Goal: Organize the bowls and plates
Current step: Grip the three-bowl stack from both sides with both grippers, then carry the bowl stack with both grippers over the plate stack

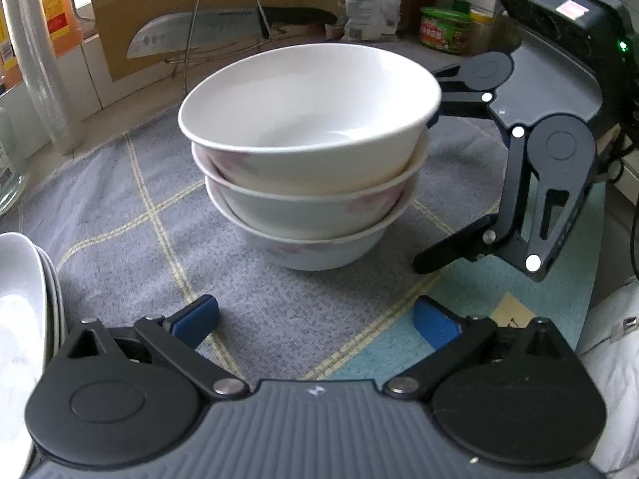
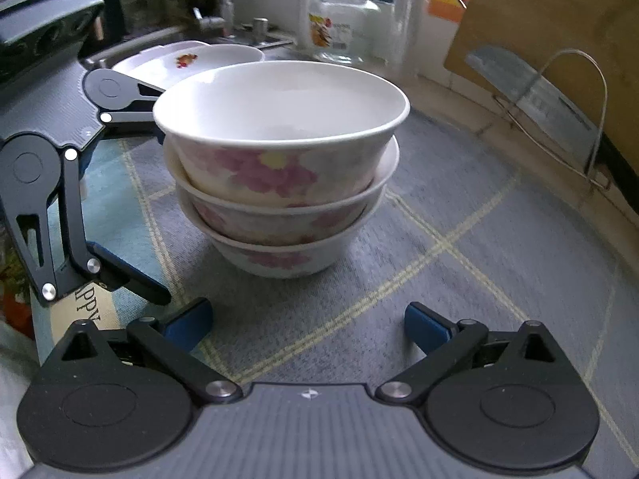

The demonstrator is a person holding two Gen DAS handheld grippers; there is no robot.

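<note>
The left gripper (image 1: 315, 319) and the right gripper (image 2: 307, 321) both stand with jaws wide apart, holding nothing. Just beyond them, three stacked bowls (image 1: 311, 167) stand on the grey checked cloth (image 1: 120, 183).

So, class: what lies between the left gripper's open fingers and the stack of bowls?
Only bare grey checked cloth lies between the left gripper and the bowl stack; this shows in the left wrist view.

3 stacked bowls (image 1: 307, 151), 3 plates (image 1: 24, 311), 2 grippers, 1 knife (image 1: 199, 34), 1 glass jar (image 2: 343, 28)
</note>
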